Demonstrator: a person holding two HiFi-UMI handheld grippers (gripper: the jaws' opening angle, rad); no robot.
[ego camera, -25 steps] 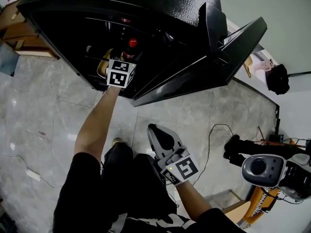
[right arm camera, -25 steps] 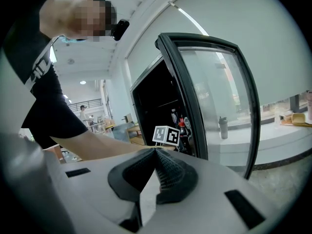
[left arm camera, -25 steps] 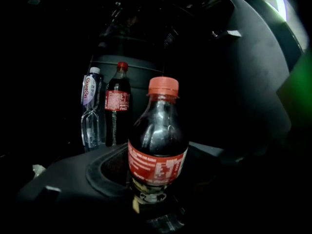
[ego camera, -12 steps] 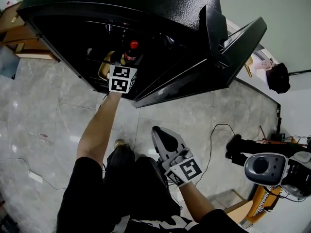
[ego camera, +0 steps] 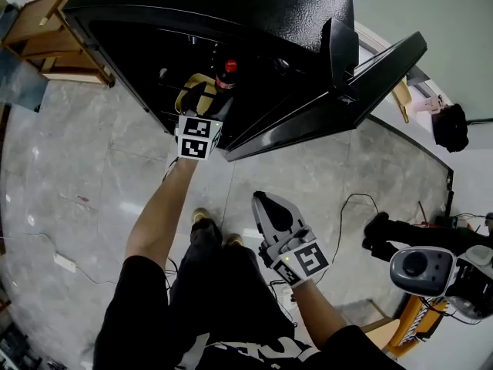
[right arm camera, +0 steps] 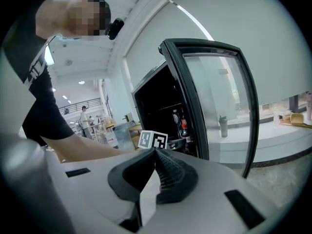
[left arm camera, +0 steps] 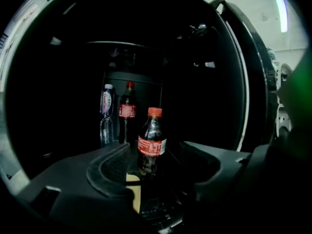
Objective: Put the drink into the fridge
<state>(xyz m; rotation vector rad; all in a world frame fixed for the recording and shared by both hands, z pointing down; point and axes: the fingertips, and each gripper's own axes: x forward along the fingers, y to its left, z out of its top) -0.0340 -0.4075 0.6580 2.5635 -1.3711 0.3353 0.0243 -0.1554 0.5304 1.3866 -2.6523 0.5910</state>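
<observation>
The drink is a small cola bottle (left arm camera: pixel 151 140) with a red cap and label. It stands upright on a shelf inside the dark fridge (ego camera: pixel 231 6), and its red cap (ego camera: pixel 229 66) shows in the head view. My left gripper (left arm camera: pixel 156 156) is open just in front of it; its jaws stand wide apart and touch nothing. In the head view the left gripper (ego camera: pixel 202 102) reaches into the fridge opening. My right gripper (right arm camera: pixel 155 152) is shut and empty. It hangs low over the floor, the right gripper (ego camera: pixel 259 200) well clear of the fridge.
A water bottle (left arm camera: pixel 107 113) and a second cola bottle (left arm camera: pixel 127 111) stand further back on the shelf. The glass fridge door (ego camera: pixel 370 83) swings open to the right. Wooden furniture (ego camera: pixel 42 33) stands at the left. A cable (ego camera: pixel 347 206) and a grey machine (ego camera: pixel 420 268) lie at the right.
My left gripper has drawn back from the cola bottle, which stays standing on the shelf. The right gripper has hardly moved.
</observation>
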